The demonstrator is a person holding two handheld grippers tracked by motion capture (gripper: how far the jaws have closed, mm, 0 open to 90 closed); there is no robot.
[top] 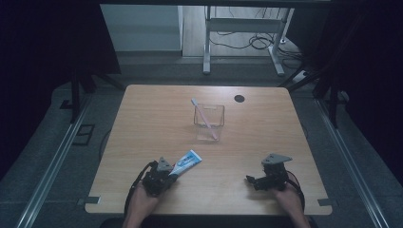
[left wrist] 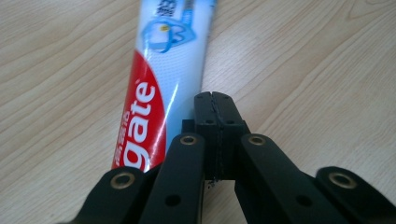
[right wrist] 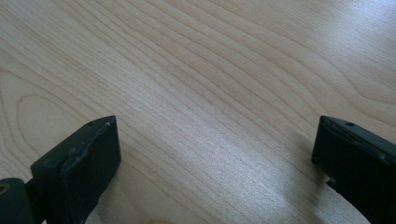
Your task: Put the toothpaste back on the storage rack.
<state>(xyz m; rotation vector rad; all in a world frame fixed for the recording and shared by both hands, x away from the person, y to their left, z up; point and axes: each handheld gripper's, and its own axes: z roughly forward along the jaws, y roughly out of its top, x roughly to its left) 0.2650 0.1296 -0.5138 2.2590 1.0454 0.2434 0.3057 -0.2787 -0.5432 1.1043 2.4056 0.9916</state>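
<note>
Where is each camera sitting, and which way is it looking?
High view: above the person's side, looking forward and down on the table; both hands, the left gripper and right gripper come in from below.
Left gripper view: rides the left gripper, looking along its shut jaws; the toothpaste tube lies beside them.
Right gripper view: rides the right gripper, looking along its open jaws at bare wood.
Shared: the high view and left gripper view both show the toothpaste tube.

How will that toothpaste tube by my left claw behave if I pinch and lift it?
The toothpaste tube lies flat on the table, so it is unlikely to roll. Its glossy skin looks slippery and probably soft, so it may dent or sag. The left claw is shut beside it.
</note>
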